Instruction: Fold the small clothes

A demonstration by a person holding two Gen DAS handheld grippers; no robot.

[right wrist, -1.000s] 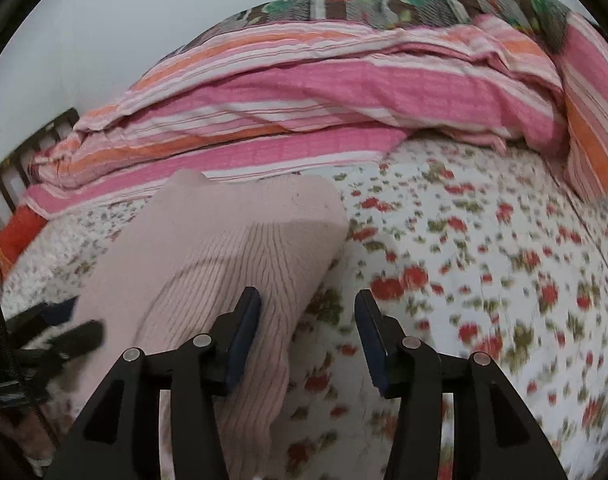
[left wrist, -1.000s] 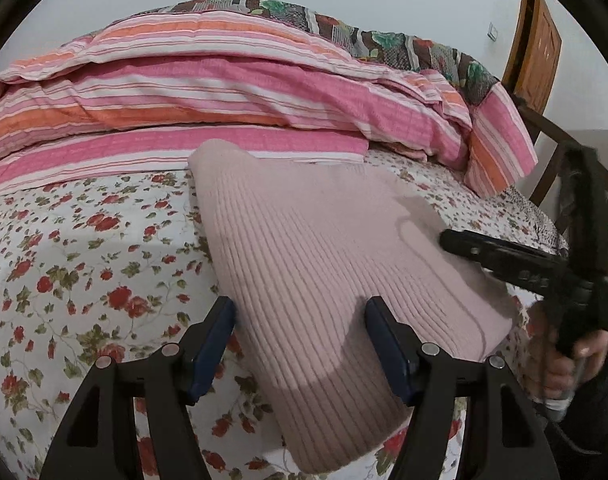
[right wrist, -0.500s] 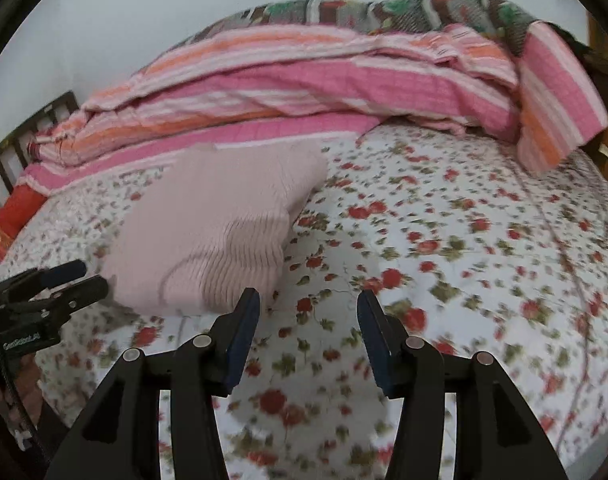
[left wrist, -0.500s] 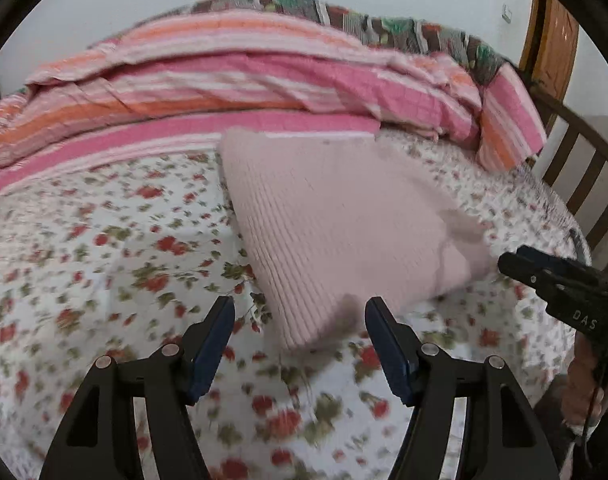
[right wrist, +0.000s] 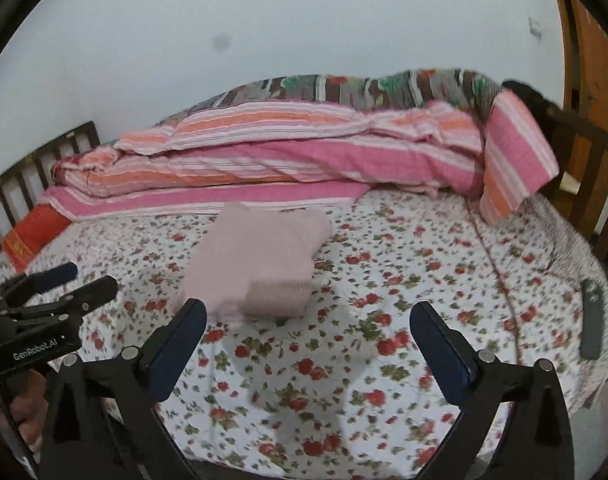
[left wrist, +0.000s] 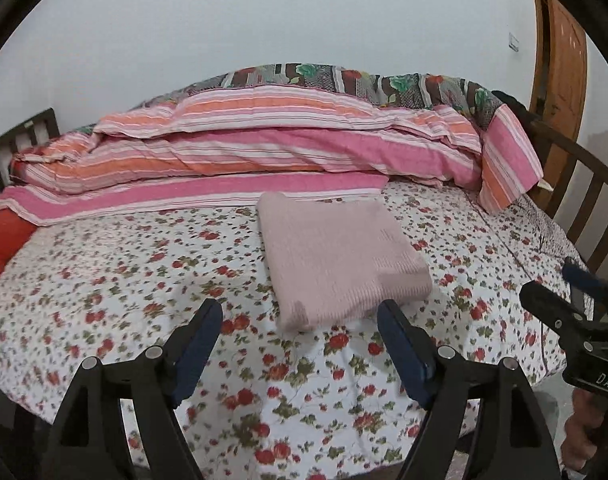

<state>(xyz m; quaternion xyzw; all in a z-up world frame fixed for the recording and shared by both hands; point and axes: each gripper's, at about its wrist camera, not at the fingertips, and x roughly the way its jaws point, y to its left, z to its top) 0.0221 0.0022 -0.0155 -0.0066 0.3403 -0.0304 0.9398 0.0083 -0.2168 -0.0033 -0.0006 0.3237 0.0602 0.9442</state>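
A pink ribbed sweater [left wrist: 340,264] is lying folded into a thick, roughly square bundle on the bed [left wrist: 103,280], resting on the flowered sheet toward the middle of the mattress. Its far edge is sitting just short of the striped pink and orange quilt [left wrist: 263,152] that is heaped along the wall side of the bed, with a darker patterned blanket [left wrist: 344,80] showing behind the heap.

The left gripper [left wrist: 299,332] is hanging above the near part of the sheet, tilted downward, and its jaws are opening with nothing between them; the sweater is lying beyond the blue pads, untouched. The right gripper [right wrist: 308,332] is hovering in the same way, its jaws opening very wide and empty, with only flowered sheet showing in the gap. From the right wrist view the sweater is sitting past the left-hand finger [right wrist: 179,340], blurred but clearly apart from it.

Each gripper is showing at the edge of the other's view, held in a hand [right wrist: 27,408] at the foot of the bed. A dark slim object [right wrist: 592,320] is lying near the right edge of the mattress; I cannot tell what it is. A wooden rail [left wrist: 584,200] is running along the right side, and a wooden door [left wrist: 560,60] is standing behind it.
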